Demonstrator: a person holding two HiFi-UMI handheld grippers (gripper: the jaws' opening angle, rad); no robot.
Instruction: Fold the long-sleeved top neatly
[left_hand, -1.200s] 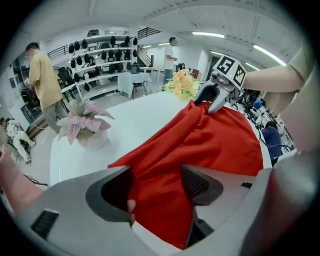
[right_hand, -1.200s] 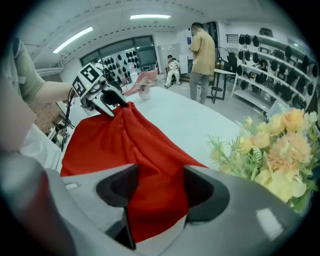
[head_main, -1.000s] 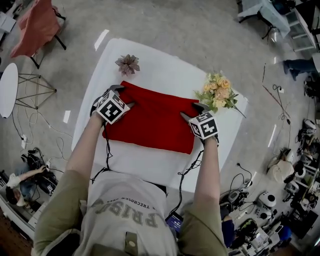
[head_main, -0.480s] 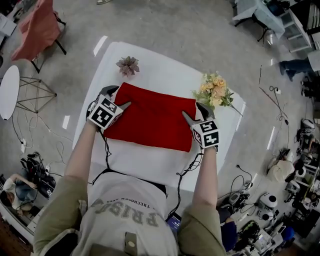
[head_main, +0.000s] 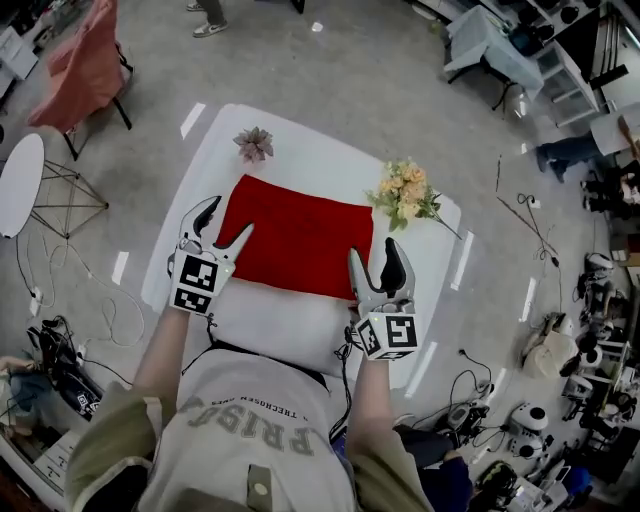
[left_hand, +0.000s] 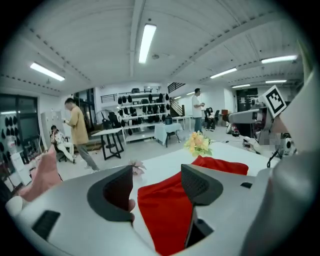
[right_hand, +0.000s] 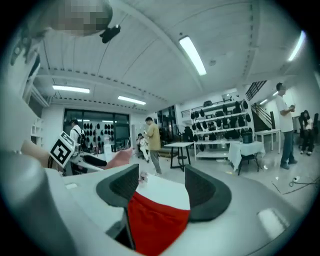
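The red long-sleeved top (head_main: 295, 240) lies flat on the white table (head_main: 300, 325), folded into a neat rectangle. My left gripper (head_main: 230, 215) hangs above the top's left edge, open, with nothing between its jaws. Near the top's front right corner my right gripper (head_main: 373, 250) is raised too, open and empty. In the left gripper view the top (left_hand: 165, 210) shows beyond the spread jaws of the left gripper (left_hand: 157, 187). In the right gripper view the red cloth (right_hand: 155, 222) lies below the right gripper (right_hand: 160, 187), clear of its pads.
A pink flower (head_main: 254, 143) sits at the table's far left and a yellow bouquet (head_main: 405, 192) at its far right. On the floor to the left stand a chair draped in pink cloth (head_main: 80, 60) and a round white table (head_main: 20, 180). Cables lie around.
Both grippers have lifted off the top's side edges and drawn back toward the person, tilting up. The top stays flat where it was.
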